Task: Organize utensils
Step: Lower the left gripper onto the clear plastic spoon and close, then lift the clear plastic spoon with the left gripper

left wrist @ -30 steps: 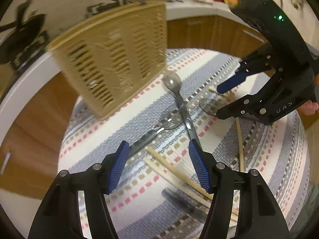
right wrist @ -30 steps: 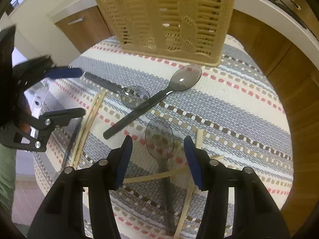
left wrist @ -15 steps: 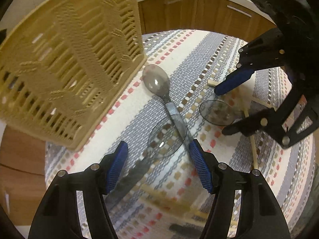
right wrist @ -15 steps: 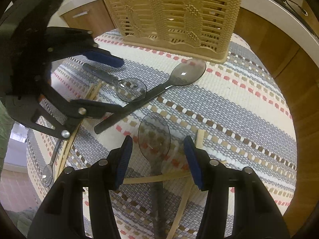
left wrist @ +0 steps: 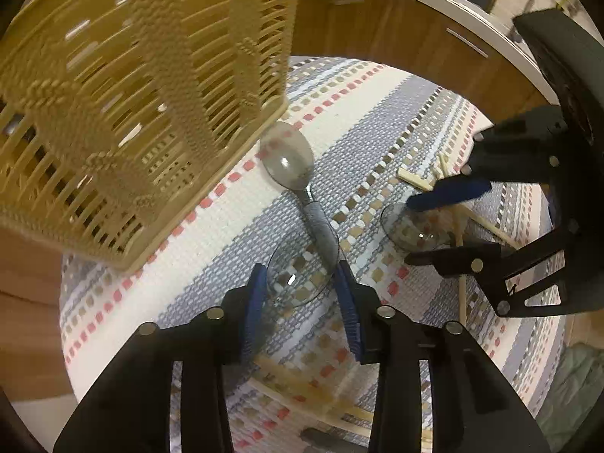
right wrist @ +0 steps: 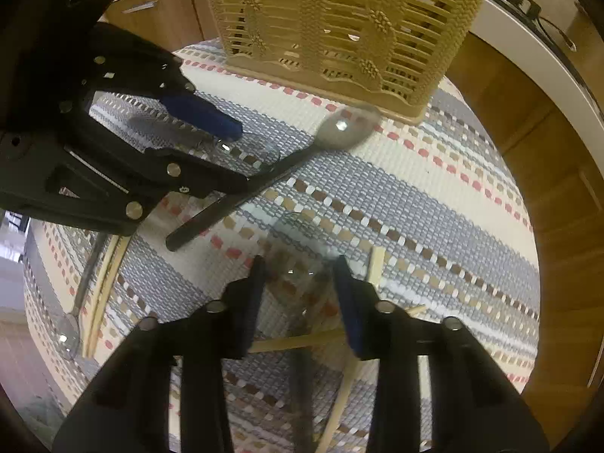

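Several grey spoons and wooden chopsticks lie on a striped woven mat [left wrist: 377,120]. A tan slotted utensil basket [left wrist: 143,87] stands at the mat's far side; it also shows in the right wrist view [right wrist: 347,19]. My left gripper [left wrist: 300,287] is open, its jaws either side of a clear spoon bowl [left wrist: 298,283]. A grey spoon [left wrist: 288,162] lies just ahead, crossing it. My right gripper [right wrist: 300,283] is open, its jaws either side of another clear spoon bowl [right wrist: 298,260]. In the left wrist view the right gripper [left wrist: 426,226] straddles that spoon [left wrist: 411,226].
Chopsticks [right wrist: 109,275] and a small spoon [right wrist: 70,330] lie at the mat's left edge. More chopsticks [right wrist: 339,377] cross under my right gripper. Wooden cabinets [left wrist: 396,37] and a white counter [right wrist: 536,60] ring the round table.
Both grippers moved forward and down onto the mat. Each now has a clear spoon bowl between its jaws, and the jaws have narrowed. The two grippers are closer together.
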Available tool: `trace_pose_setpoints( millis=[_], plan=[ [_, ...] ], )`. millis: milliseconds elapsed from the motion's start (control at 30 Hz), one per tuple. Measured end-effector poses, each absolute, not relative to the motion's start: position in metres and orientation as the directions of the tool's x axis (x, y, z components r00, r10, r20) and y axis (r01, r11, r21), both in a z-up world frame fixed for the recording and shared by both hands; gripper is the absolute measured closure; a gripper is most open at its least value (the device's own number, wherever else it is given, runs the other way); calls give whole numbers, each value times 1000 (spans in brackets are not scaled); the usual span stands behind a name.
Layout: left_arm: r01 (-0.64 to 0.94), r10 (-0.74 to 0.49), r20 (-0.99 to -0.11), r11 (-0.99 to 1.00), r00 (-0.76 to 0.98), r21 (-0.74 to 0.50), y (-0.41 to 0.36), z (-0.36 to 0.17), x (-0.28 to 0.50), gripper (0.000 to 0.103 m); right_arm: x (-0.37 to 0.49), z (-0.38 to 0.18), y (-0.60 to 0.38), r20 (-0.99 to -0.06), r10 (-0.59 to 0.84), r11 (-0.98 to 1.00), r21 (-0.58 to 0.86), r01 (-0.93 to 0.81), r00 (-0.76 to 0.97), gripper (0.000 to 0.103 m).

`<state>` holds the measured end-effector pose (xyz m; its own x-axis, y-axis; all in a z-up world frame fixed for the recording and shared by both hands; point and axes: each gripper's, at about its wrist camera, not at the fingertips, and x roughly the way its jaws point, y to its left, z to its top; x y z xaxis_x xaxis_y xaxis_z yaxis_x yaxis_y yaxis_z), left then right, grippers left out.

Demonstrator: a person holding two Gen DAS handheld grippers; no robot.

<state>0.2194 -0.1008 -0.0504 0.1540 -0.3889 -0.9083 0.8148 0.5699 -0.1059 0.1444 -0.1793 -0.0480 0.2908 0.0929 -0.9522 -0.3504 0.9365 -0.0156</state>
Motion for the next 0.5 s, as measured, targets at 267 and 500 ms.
trace_pose_setpoints(
  millis=[267, 500],
  plan=[
    [679, -392, -906, 710, 162, -186, -73, -49, 226, 73, 150, -44, -185, -954, 108, 975, 47, -216, 279, 73],
    [392, -377, -895, 880, 238, -267, -7, -42, 231, 75, 154, -43, -211, -948, 166, 986, 152, -72, 271, 73]
  ],
)
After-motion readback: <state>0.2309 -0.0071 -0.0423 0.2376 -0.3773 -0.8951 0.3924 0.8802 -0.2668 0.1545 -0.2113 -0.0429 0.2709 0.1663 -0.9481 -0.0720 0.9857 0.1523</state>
